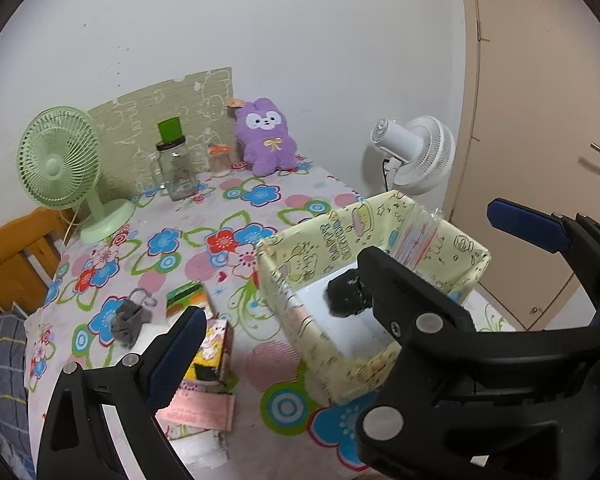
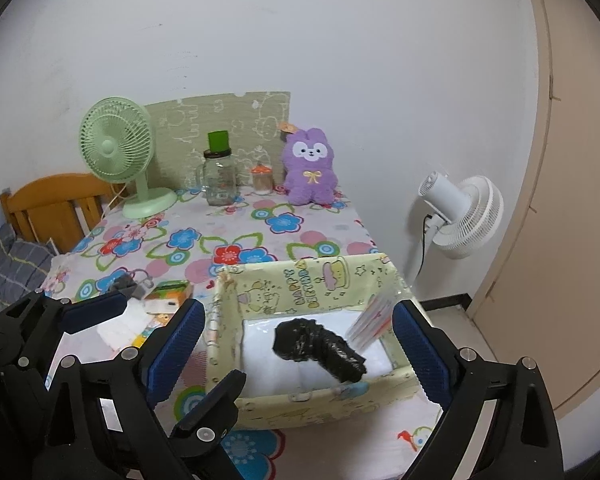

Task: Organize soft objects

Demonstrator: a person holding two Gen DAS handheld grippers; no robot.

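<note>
A pale yellow cartoon-print storage box [image 2: 300, 284] [image 1: 296, 300] stands on the flowered table. A crumpled black soft bundle [image 2: 320, 346] [image 1: 346, 294] lies inside it on a white lining. My right gripper [image 2: 296, 354] is open and empty, its blue pads astride the box. My left gripper [image 1: 340, 276] is open and empty, above the table left of the box; the right gripper's black arm crosses the left wrist view. A grey soft item [image 1: 128, 320] [image 2: 130, 284] lies on the table to the left. A purple plush bunny [image 1: 266, 136] [image 2: 310, 168] leans on the back wall.
Small packets and a tissue pack [image 1: 204, 344] [image 2: 164, 300] lie left of the box. A green desk fan [image 1: 60, 164] [image 2: 120, 152], a glass jar with a green cup [image 1: 176, 168] and a small jar [image 2: 262, 180] stand at the back. A white fan [image 2: 460, 216] stands off the table's right edge.
</note>
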